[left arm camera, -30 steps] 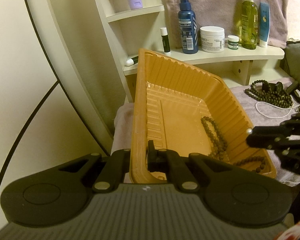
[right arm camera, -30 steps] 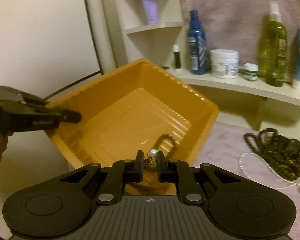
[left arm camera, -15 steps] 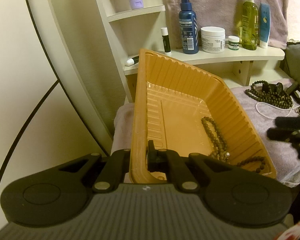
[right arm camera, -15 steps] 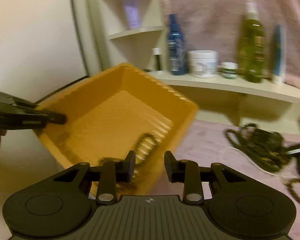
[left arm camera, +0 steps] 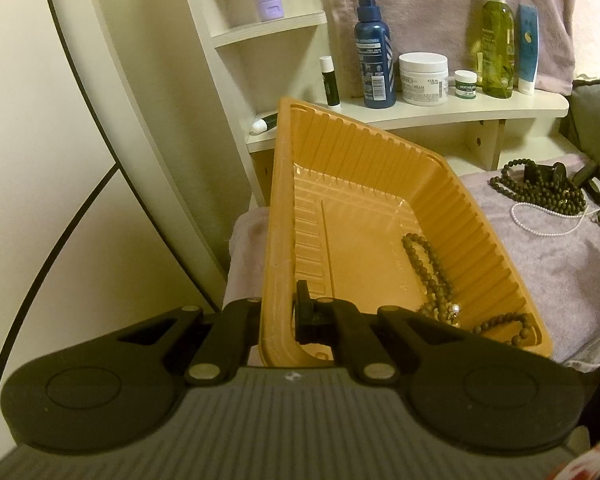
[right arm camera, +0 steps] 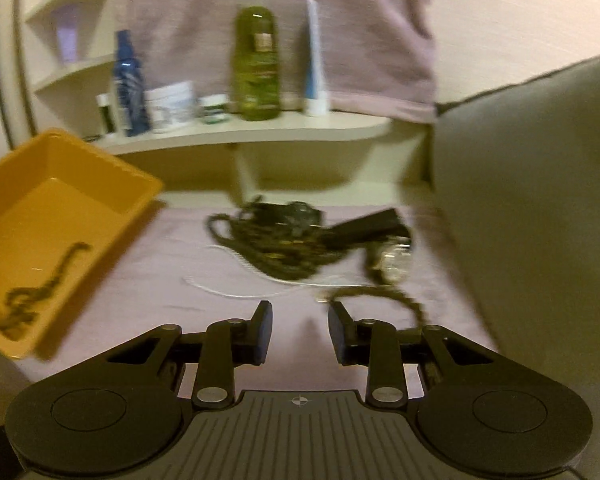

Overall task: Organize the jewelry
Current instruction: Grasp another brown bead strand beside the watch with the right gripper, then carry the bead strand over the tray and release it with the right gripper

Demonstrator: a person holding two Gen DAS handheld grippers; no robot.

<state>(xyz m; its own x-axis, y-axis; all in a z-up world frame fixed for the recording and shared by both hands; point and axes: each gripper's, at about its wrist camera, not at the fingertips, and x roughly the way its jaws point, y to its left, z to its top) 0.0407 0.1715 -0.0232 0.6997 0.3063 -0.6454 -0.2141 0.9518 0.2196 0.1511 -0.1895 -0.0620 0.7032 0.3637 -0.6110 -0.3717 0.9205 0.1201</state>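
Observation:
My left gripper [left arm camera: 278, 312] is shut on the near rim of an orange plastic tray [left arm camera: 364, 168], holding it tilted. A dark bead necklace [left arm camera: 428, 268] and a small pearl piece [left arm camera: 455, 311] lie in its low corner. The tray also shows in the blurred right wrist view [right arm camera: 100, 172] at the left. My right gripper [right arm camera: 300, 330] is open and empty above the lilac towel [right arm camera: 148, 280]. Ahead of it lies a pile of dark bead strands [right arm camera: 284, 244], a thin white pearl strand [right arm camera: 220, 286] and a watch-like piece [right arm camera: 396, 260]. The pile also shows in the left wrist view [left arm camera: 540, 188].
A cream shelf [left arm camera: 420, 116] behind holds a blue spray bottle [left arm camera: 374, 48], a white jar [left arm camera: 423, 78], a green bottle [left arm camera: 498, 36] and tubes. A grey cushion [right arm camera: 532, 200] rises at the right. A pink towel [right arm camera: 284, 20] hangs behind the shelf.
My right gripper let the pearl piece fall into the tray, opened, and swung right toward the jewelry pile. It has left the left wrist view. The tray stays held.

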